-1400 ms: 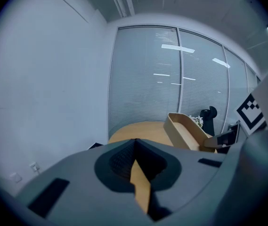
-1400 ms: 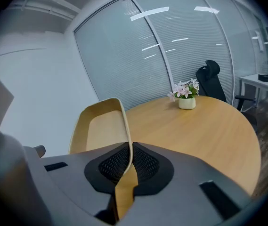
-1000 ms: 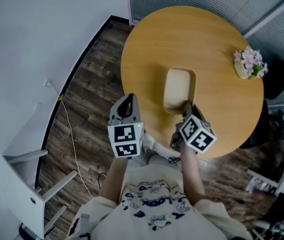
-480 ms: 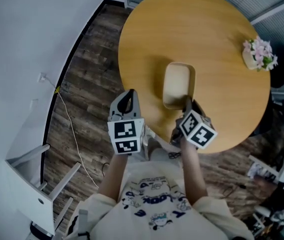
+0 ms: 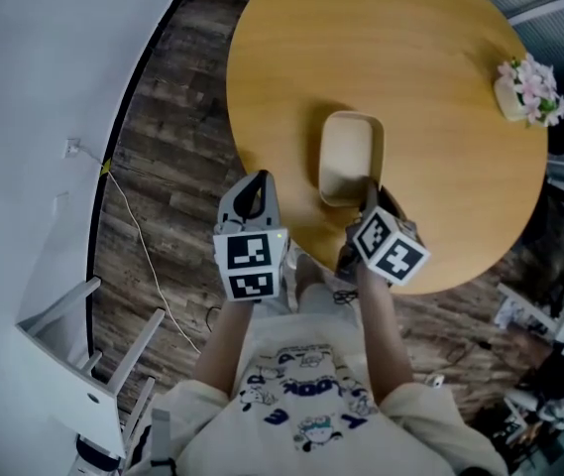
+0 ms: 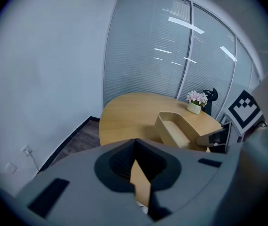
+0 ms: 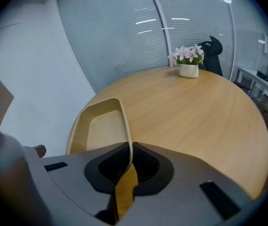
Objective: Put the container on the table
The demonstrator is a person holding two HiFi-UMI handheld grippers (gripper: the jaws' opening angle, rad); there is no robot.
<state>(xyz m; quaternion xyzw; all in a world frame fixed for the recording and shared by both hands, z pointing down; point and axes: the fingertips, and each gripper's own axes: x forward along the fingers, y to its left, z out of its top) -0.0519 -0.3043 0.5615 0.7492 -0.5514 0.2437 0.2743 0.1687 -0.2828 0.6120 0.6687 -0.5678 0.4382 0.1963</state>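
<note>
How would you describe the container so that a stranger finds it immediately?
On the round wooden table, look near the edge closest to the person. The container is a beige, open, oblong tub, its near rim clamped by the right gripper; the only other item, a small flower pot, sits far across.

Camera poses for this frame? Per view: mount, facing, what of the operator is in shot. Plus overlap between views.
Head view: on the person's head, looking steeply down at the round table and floor; shows torso, forearms, left gripper, right gripper.
Left gripper view: rides the left gripper, facing across the table to the glass wall; own shut jaws, plus the right gripper's marker cube.
Right gripper view: rides the right gripper, similar heading; own jaws shut on the container rim.
Shared: all three see the container and flower pot.
</note>
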